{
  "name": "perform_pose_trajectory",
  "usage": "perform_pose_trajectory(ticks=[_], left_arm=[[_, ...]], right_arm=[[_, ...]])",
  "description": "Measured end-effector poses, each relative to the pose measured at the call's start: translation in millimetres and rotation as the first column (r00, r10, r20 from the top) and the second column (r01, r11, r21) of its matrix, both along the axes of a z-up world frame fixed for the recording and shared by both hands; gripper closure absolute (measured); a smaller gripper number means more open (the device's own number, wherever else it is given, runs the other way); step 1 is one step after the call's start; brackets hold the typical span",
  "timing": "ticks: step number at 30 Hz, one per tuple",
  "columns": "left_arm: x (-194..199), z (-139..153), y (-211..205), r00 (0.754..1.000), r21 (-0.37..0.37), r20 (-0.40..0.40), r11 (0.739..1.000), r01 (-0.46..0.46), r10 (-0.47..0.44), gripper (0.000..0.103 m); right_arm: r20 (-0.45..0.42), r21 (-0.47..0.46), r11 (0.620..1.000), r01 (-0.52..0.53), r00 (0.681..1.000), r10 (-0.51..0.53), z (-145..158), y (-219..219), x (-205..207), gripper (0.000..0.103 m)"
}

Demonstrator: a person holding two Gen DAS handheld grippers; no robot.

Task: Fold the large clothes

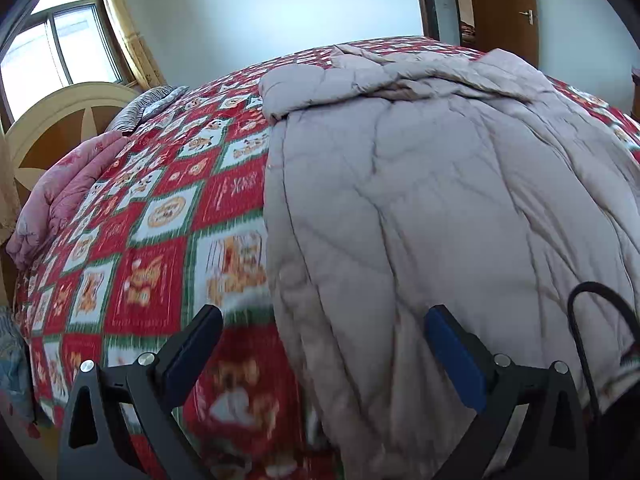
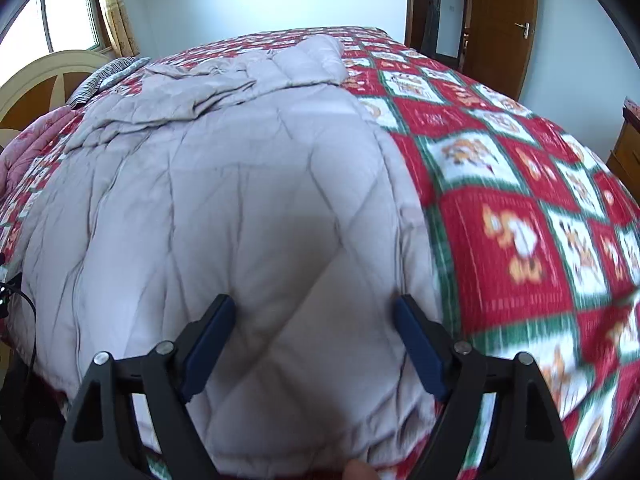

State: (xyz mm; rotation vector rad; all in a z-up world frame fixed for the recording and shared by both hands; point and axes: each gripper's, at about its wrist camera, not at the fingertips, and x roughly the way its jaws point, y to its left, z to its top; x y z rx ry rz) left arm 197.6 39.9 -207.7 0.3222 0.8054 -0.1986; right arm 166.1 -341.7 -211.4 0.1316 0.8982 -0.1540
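Observation:
A large beige quilted coat (image 1: 432, 184) lies spread on a bed with a red, green and white patterned cover (image 1: 168, 208). Its sleeves and hood are bunched at the far end. My left gripper (image 1: 324, 320) is open and empty over the coat's near left edge, one finger over the cover, the other over the coat. In the right wrist view the coat (image 2: 224, 184) fills the middle. My right gripper (image 2: 314, 312) is open and empty just above the coat's near right part, close to its right edge.
A pink folded quilt (image 1: 64, 192) and a striped pillow (image 1: 136, 108) lie by the cream headboard (image 1: 52, 120) at the left. A black cable (image 1: 584, 320) loops at the near right. A wooden door (image 2: 500, 20) and a wooden cabinet (image 2: 626, 148) stand to the right.

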Motion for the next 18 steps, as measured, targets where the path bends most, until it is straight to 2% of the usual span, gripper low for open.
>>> perform_pose_trajectory(ticks=[4,10,13,14,15,16,17,18], left_arm=[[-10,-2,8,0.997,-0.093,-0.083,0.996,-0.005,-0.002,0.001],[-17,-15,8,0.997,-0.078,-0.078,0.997,-0.008,0.002,0.001],[-15,-19,2,0.996,-0.107,-0.090,0.994,0.011,-0.021,0.002],[-16,-20,0,0.996,-0.100,-0.085,0.995,0.017,-0.026,0.009],[-18,-22,-5,0.995,-0.101,-0.088,0.994,0.044,-0.053,0.024],[-19,-22,-8,0.994,-0.103,-0.090,0.993,0.060,-0.070,0.037],[-22,-21,-11,0.994,-0.097,-0.080,0.993,0.073,-0.081,0.042],[-25,-20,-14,0.994,-0.081,-0.060,0.993,0.089,-0.094,0.054]], right_arm=[[0.006,-0.020,1.000,0.000,1.000,0.000,-3,10,-19,0.020],[0.012,0.008,1.000,0.001,1.000,-0.001,-13,12,-43,0.022],[0.031,0.034,0.999,0.008,0.999,-0.009,-16,13,-42,0.035],[0.039,0.035,0.999,0.004,0.999,-0.005,-16,14,-41,0.043],[0.044,0.042,0.999,-0.002,0.999,0.000,-16,16,-41,0.055],[0.054,0.063,0.998,-0.010,0.999,0.007,-16,15,-41,0.061],[0.061,0.077,0.997,-0.010,0.998,0.006,-16,14,-40,0.070],[0.066,0.099,0.995,-0.015,0.998,0.008,-16,11,-40,0.079]])
